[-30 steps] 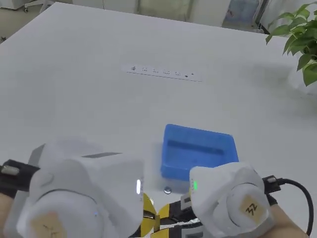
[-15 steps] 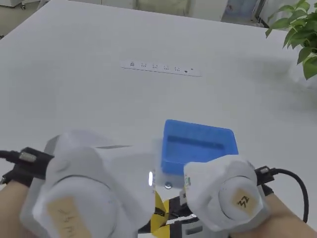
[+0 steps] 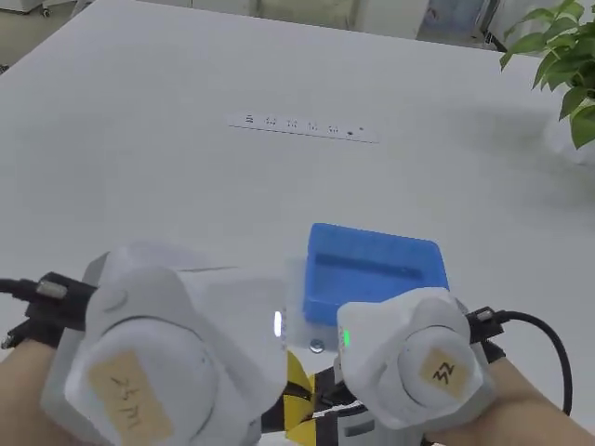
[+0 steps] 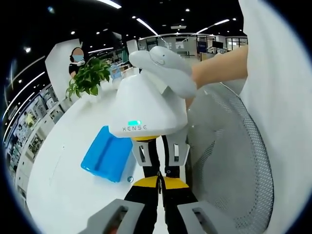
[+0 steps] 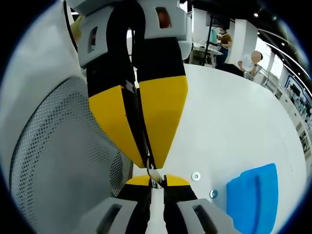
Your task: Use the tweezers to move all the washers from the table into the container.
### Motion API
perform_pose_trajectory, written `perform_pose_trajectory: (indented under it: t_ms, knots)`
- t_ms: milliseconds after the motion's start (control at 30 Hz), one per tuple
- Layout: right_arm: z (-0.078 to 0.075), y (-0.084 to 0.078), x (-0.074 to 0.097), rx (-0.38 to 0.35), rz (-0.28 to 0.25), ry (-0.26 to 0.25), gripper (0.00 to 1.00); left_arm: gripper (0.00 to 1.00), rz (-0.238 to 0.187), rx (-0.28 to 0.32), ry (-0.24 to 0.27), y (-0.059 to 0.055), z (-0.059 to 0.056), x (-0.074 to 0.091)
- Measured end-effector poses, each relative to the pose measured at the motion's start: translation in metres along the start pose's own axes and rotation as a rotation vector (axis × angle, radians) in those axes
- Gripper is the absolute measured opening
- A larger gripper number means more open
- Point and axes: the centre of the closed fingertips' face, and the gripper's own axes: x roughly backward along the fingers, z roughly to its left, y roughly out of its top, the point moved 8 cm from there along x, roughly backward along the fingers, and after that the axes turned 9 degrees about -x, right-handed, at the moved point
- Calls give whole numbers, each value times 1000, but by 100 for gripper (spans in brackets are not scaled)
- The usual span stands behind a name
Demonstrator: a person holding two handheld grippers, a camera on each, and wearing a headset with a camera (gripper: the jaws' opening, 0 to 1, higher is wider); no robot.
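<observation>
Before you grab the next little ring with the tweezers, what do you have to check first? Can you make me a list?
1. Tweezers held: ok. A thin metal strip, likely the tweezers, sits between the left gripper's shut jaws.
2. Right gripper holding them too: cannot tell. Its tips meet the left gripper's.
3. Rings to pick: ok. A washer and a second washer lie on the table beside the container.
4. Container ready: ok. Its top is open.
5. Way to the washers free: ok. Bare table lies between the tips and them.
</observation>
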Motion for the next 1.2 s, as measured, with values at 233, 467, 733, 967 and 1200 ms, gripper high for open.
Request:
perform_pose_trajectory:
  t_ms: [233,467,733,967,1200]
  knots:
    - [0,-1,0,-20,-5,-12,4,0,-40,48,12,-1,0,2]
    - [-1,-8,12,-57,-23,-43,4,9,-140,210,102,-5,0,16]
    - [6,-25,41,-99,-45,-97,4,24,-204,376,259,-4,-8,39]
    - [14,-42,64,-139,-63,-114,4,25,-252,479,391,12,-15,45]
    - [10,-55,88,-171,-88,-131,4,27,-336,618,516,28,-25,44]
